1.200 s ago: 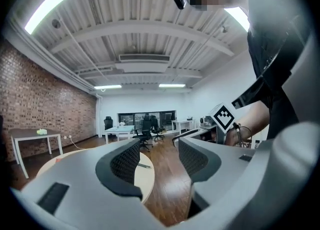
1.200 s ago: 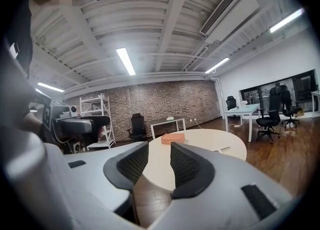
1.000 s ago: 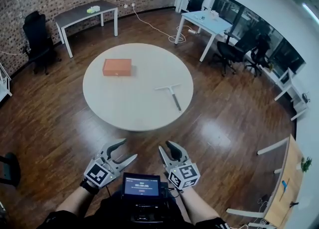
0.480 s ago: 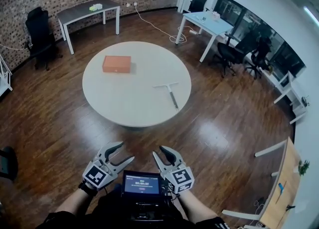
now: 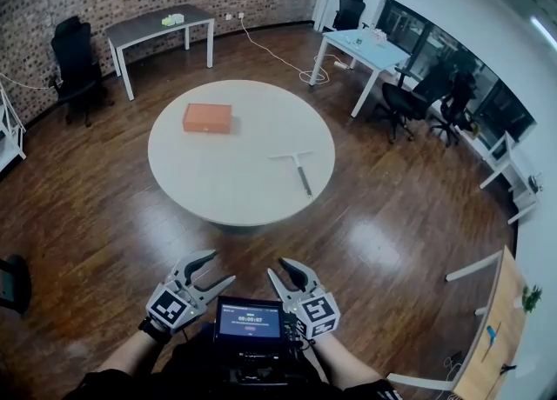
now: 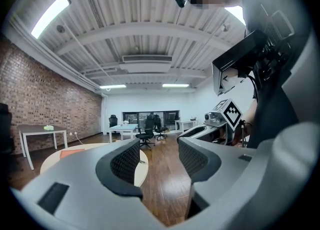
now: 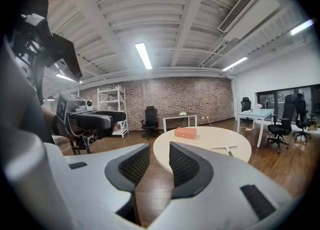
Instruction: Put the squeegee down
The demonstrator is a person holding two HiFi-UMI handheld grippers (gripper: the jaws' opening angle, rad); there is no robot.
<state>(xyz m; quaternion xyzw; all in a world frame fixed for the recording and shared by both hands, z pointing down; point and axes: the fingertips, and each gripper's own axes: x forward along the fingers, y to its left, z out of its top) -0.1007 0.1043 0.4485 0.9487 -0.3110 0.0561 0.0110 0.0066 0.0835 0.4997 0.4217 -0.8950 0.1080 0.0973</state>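
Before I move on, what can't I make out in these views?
Head view: screen text too small to read.
Head view: squeegee blade edge too small to judge.
Head view: pale items on the far desk too small to identify.
Left gripper view: round table mostly hidden behind the near jaw.

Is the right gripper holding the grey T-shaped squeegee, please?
No, the grey T-shaped squeegee lies on the round white table, while the right gripper has empty, parted jaws.

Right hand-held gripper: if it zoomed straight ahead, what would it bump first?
Probably the round white table, near its front edge. Only wooden floor shows before it, though depth is hard to judge.
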